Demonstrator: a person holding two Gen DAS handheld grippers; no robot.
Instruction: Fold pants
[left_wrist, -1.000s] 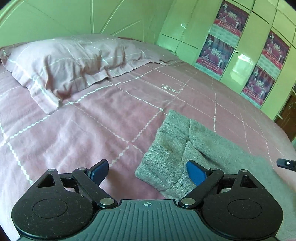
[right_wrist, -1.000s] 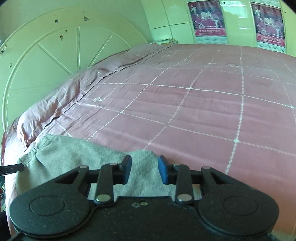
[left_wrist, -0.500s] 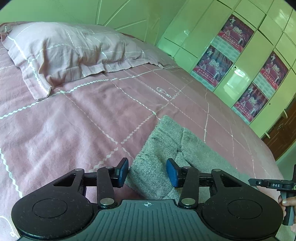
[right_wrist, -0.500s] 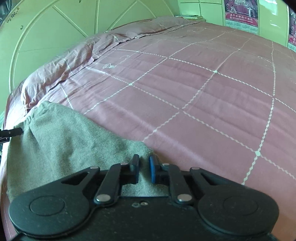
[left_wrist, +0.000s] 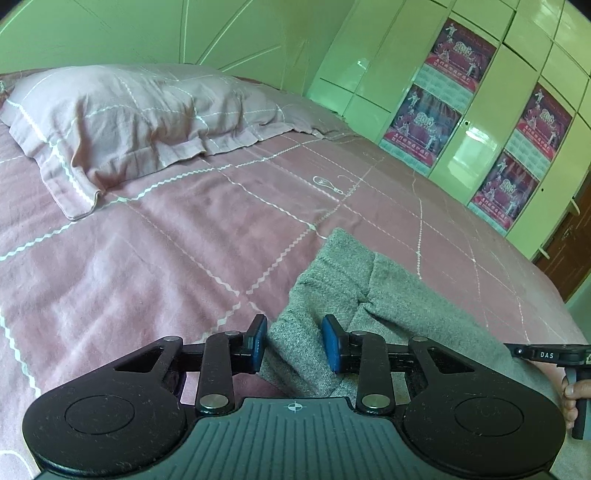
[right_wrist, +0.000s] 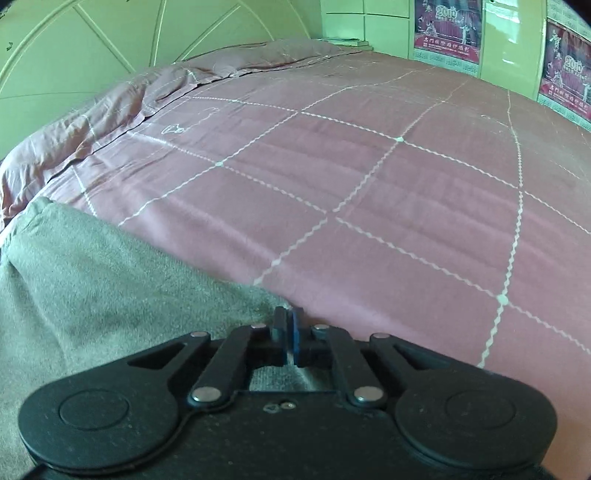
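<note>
Two grippers are at work on the bed. Left gripper (left_wrist: 294, 341): blue-padded jaws part-open and just been closing, a raised fold of the grey knitted pants (left_wrist: 373, 295) between them; the right pad (left_wrist: 330, 341) is against the cloth, the left pad sits just at the fold's edge, so no firm pinch is confirmed. Right gripper (right_wrist: 287, 334): jaws brought fully together, having just closed, at the far edge of the grey pants (right_wrist: 103, 280); cloth lies directly under and behind the tips, but whether any is nipped between the pads cannot be told.

Pants lie flat along the near edge of the bed, elasticated waistband end toward the pillow side, one hem near the right gripper. Underneath is a pink bedsheet with white zigzag grid lines (left_wrist: 166, 258). A matching pink pillow (left_wrist: 129, 122) sits at the head, against a pale green headboard (left_wrist: 147, 29). Green wardrobe doors carrying red posters (left_wrist: 458, 51) run along the far side. A person's hand (left_wrist: 572, 395) grips the right tool's handle at the frame's right edge.
</note>
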